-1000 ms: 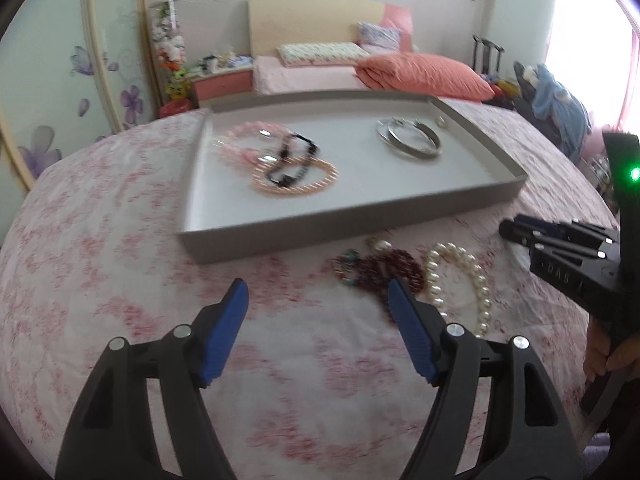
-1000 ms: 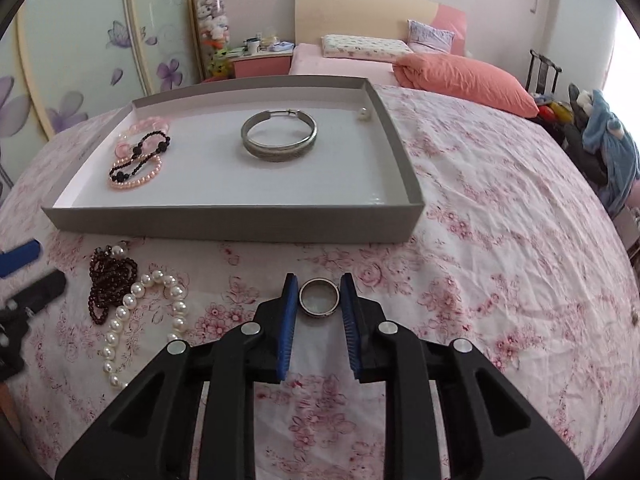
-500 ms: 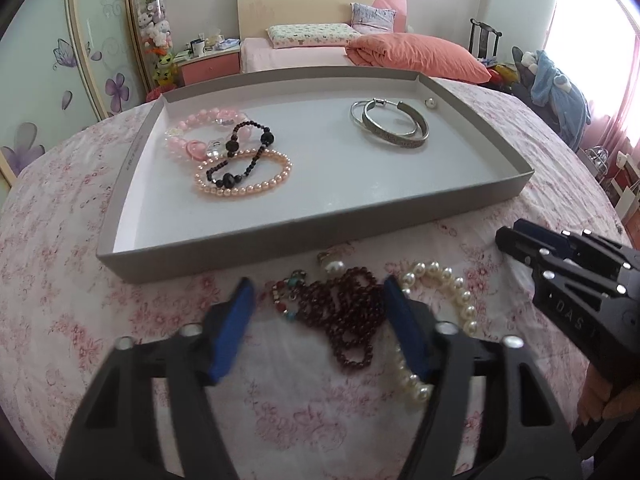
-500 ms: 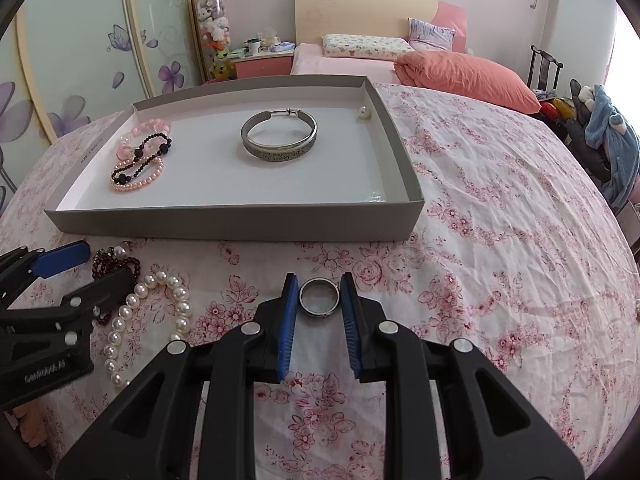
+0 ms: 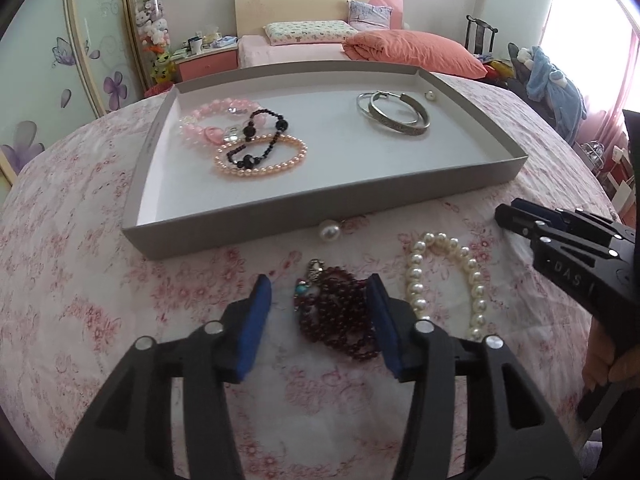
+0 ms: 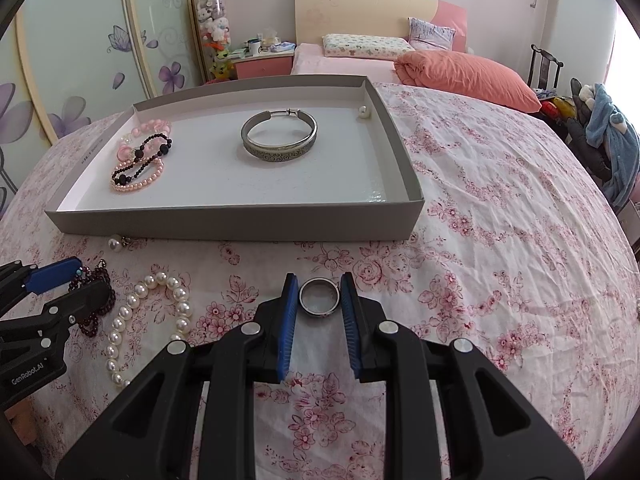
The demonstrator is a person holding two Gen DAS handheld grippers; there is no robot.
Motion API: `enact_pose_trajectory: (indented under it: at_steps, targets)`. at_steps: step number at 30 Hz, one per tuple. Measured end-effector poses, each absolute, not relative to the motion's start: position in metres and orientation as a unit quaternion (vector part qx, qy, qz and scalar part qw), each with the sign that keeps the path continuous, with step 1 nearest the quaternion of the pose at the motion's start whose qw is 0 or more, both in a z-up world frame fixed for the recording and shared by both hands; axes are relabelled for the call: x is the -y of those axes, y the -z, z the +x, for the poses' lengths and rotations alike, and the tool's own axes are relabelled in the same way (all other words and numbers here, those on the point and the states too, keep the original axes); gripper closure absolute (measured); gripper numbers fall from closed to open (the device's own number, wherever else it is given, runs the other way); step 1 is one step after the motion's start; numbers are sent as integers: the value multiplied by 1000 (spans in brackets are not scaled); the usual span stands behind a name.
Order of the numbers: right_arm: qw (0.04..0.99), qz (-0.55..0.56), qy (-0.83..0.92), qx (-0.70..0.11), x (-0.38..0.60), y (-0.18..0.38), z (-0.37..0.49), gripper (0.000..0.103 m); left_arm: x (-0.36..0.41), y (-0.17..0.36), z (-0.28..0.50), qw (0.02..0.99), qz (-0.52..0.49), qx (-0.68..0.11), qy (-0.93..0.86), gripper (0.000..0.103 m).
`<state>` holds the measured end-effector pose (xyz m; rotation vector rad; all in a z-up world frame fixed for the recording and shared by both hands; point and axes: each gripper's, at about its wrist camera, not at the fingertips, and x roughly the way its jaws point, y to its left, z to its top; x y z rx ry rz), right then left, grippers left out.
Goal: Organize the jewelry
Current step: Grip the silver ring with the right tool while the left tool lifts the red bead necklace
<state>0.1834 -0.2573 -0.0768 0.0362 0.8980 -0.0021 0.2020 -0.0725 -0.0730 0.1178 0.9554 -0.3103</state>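
Two loose pearl pieces, necklace (image 5: pixel 448 280) beside dark beads (image 5: pixel 340 320), tray (image 5: pixel 320 212) ahead

I'm seeing bright daylight pouring in from a blown-out window (image 5: pixel 592 40) far right of my left tongs (image 5: pixel 320 312); fisheye bending is curving the edges, corners are vignetting dark, focus is staying sharp throughout.

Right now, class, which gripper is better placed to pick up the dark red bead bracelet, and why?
Left. The left gripper straddles the dark red bead bracelet on the floral cloth, while the right gripper is shut on a silver ring.
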Motion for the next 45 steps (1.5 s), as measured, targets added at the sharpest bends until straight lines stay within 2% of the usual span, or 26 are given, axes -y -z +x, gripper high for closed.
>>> enact_pose_trajectory:
  at_steps: [4,6,8,18,45]
  targets:
    - [901,18,1,-434,258,77,184,80,74,73,204,878,59,-455,140,57]
    - [901,18,1,-434,258,77,184,80,73,73,205,880,63,-451,134,78]
    - [901,18,0,-434,258,77,183,80,70,72,206,879,58,-455,131,81]
    - [901,23,-3,-434,258,78,184,80,35,74,203,891,57,-441,91,79]
    - [901,27,-4,-434,260,78,184,80,31,74,202,893,54,-437,92,79]
